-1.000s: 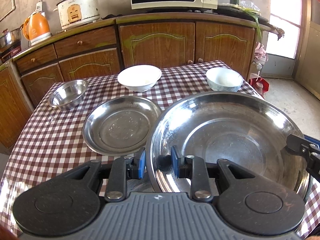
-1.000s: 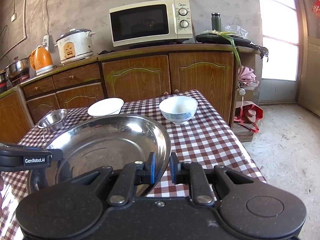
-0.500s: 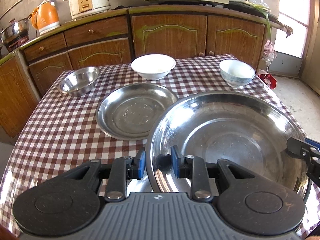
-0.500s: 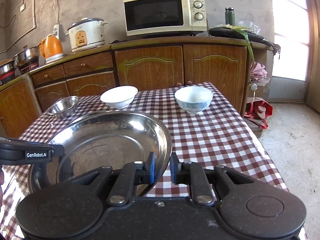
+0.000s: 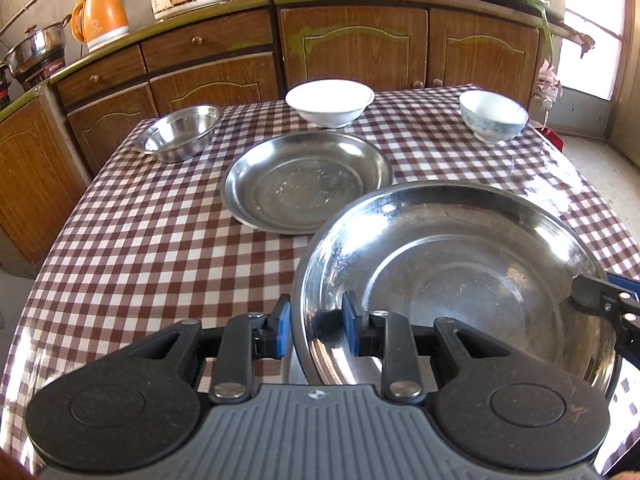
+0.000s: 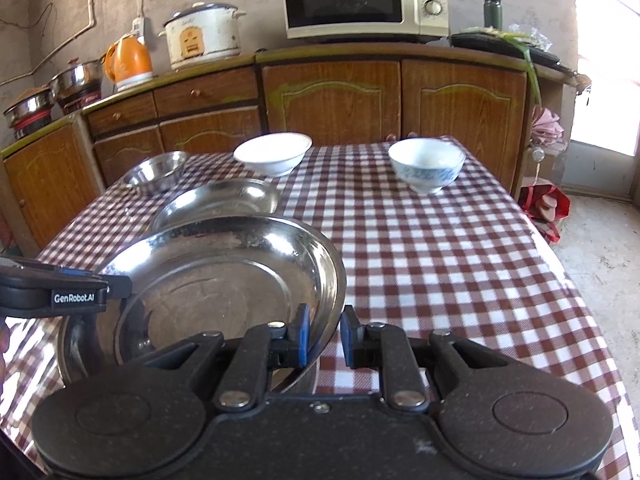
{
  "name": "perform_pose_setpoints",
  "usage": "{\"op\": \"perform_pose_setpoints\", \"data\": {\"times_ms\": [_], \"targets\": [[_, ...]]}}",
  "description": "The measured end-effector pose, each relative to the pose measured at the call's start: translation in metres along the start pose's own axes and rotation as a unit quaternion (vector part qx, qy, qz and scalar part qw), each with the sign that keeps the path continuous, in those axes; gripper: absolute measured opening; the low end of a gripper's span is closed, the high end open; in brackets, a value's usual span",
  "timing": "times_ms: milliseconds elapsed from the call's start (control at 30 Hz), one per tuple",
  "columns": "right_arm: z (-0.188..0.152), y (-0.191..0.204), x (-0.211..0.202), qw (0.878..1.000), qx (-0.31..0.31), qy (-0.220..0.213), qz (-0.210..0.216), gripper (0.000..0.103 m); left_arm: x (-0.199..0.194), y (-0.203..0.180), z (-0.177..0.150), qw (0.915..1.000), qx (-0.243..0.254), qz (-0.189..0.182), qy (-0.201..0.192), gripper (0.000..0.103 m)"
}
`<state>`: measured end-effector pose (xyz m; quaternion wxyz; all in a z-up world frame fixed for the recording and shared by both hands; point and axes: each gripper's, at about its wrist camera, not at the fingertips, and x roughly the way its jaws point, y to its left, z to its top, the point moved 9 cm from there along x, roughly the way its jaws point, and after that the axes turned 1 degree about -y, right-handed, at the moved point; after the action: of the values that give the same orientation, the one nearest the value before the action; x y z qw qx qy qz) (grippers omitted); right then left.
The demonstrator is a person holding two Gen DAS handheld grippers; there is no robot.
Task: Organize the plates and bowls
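Left wrist view: your left gripper (image 5: pixel 316 330) is clamped on the near left rim of the large steel plate (image 5: pixel 452 280), one blue pad outside the rim, the other inside. At the plate's right edge your right gripper (image 5: pixel 600 300) reaches in. Right wrist view: your right gripper (image 6: pixel 324 334) is clamped on the plate's (image 6: pixel 216 276) near right rim, with your left gripper (image 6: pixel 60 294) entering from the left over the opposite edge. Between the two tools the plate sits in front of both cameras; whether it touches the cloth you cannot tell from either view.

Count: two steel plates, the held one and a second steel plate (image 5: pixel 306 182) lying flat just beyond it; one small steel bowl (image 5: pixel 180 132) at far left; one white bowl (image 5: pixel 330 102) at far centre; one blue-patterned bowl (image 5: pixel 492 116) at far right, well apart from the others.

Surface: a table under a red-and-white checked tablecloth (image 5: pixel 132 240). Room: wooden cabinets (image 6: pixel 332 100) behind the table, carrying a microwave (image 6: pixel 364 0), a rice cooker (image 6: pixel 204 36), an orange kettle (image 6: pixel 128 60) and steel pots (image 6: pixel 76 78); a bright doorway (image 6: pixel 604 56) at right.
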<state>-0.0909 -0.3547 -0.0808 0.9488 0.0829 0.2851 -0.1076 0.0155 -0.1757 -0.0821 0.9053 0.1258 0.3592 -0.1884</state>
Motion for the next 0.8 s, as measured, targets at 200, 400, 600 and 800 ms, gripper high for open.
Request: {"op": "perform_pose_setpoints", "data": {"times_ms": [200,400,600,800], "targets": [[-0.012,0.010,0.005,1.000,-0.009,0.015,0.009,0.022,0.003,0.007,-0.010,1.0000,0.004,0.004,0.005,0.028],[-0.019,0.015,0.009,0.999,-0.013,0.029,0.014,0.022,0.008,0.013,-0.022,0.9998,0.006,0.004,0.018,0.028],[-0.028,0.018,0.016,0.999,-0.016,0.046,0.015,0.022,0.016,0.015,-0.029,0.9995,0.007,0.005,0.032,0.028],[-0.035,0.020,0.022,0.998,-0.018,0.060,0.015,0.022,0.025,0.017,-0.037,0.9988,0.005,0.002,0.048,0.029]]}}
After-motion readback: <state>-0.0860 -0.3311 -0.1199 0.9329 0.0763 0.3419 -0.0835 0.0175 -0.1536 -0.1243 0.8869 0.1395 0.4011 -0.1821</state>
